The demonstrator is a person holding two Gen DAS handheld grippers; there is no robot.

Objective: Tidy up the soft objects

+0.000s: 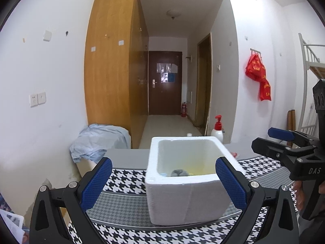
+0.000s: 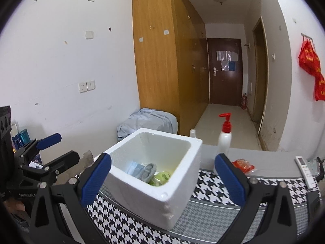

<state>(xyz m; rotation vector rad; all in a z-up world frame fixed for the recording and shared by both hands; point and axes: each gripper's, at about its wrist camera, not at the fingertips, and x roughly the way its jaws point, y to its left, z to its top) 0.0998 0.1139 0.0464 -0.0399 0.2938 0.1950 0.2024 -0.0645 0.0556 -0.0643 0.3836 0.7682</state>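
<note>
A white foam box (image 1: pixel 182 199) stands on the houndstooth cloth (image 1: pixel 121 183); it also shows in the right wrist view (image 2: pixel 142 199). Inside it lie a grey sock (image 2: pixel 149 170), a green packet (image 2: pixel 161 178) and a light blue packet (image 2: pixel 135 167); only the sock's top (image 1: pixel 178 172) shows in the left wrist view. My left gripper (image 1: pixel 163 183) is open and empty, its blue pads either side of the box front. My right gripper (image 2: pixel 162 180) is open and empty over the box's near corner. Each gripper shows in the other's view, the right one (image 1: pixel 284 142) and the left one (image 2: pixel 52 148).
A white pump bottle with a red top (image 2: pixel 224 138) stands behind the box. A red packet (image 2: pixel 242 165) and a white remote (image 2: pixel 304 170) lie to the right. A light blue cloth heap (image 1: pixel 99 142) covers something at the table's far left.
</note>
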